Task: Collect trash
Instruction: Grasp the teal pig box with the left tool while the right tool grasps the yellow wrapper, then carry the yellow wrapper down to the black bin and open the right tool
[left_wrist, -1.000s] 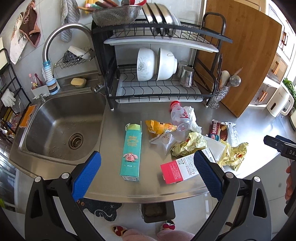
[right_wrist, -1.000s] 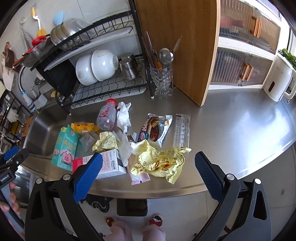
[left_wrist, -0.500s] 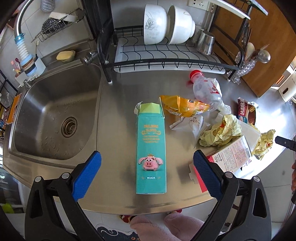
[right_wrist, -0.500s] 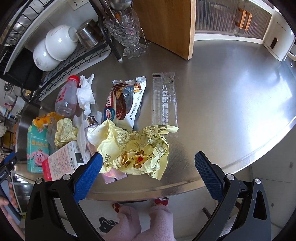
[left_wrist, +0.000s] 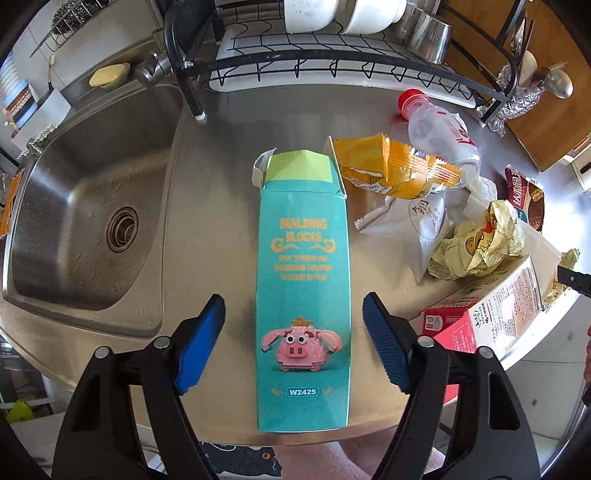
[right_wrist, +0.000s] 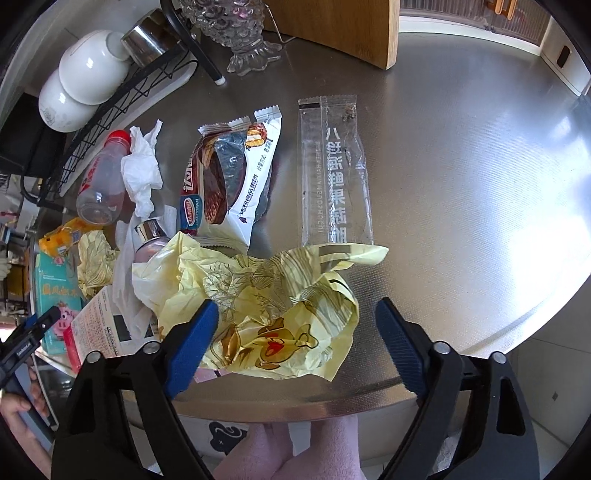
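1. The left gripper (left_wrist: 293, 343) points steeply down at a brushed steel counter (left_wrist: 218, 206); its blue-padded jaws have just been closing in, and they stand apart on either side of a tall teal cardboard box printed with a pink pig (left_wrist: 303, 288).
2. The box lies flat between the pads with a gap on each side, so nothing is gripped; its opened green flap end points away from the gripper.
3. Beyond the left gripper's right pad lie an orange foil snack wrapper (left_wrist: 391, 168), a clear plastic bottle with a red cap (left_wrist: 439, 129) and a crumpled pale yellow wrapper (left_wrist: 480, 240); a red and white carton (left_wrist: 491, 317) sits just beside that pad.
4. A steel sink (left_wrist: 88, 206) lies off to the left gripper's left.
5. The right gripper (right_wrist: 295, 341) also points steeply down; its jaws have just been closing and stand apart around a large crumpled yellow plastic bag (right_wrist: 266, 310).
6. Its left pad lies at the bag's edge; whether it touches I cannot tell. The right pad is clear of it.
7. Ahead of the right gripper lie a brown and white snack wrapper (right_wrist: 236, 177) and a long clear plastic sleeve (right_wrist: 334, 170).
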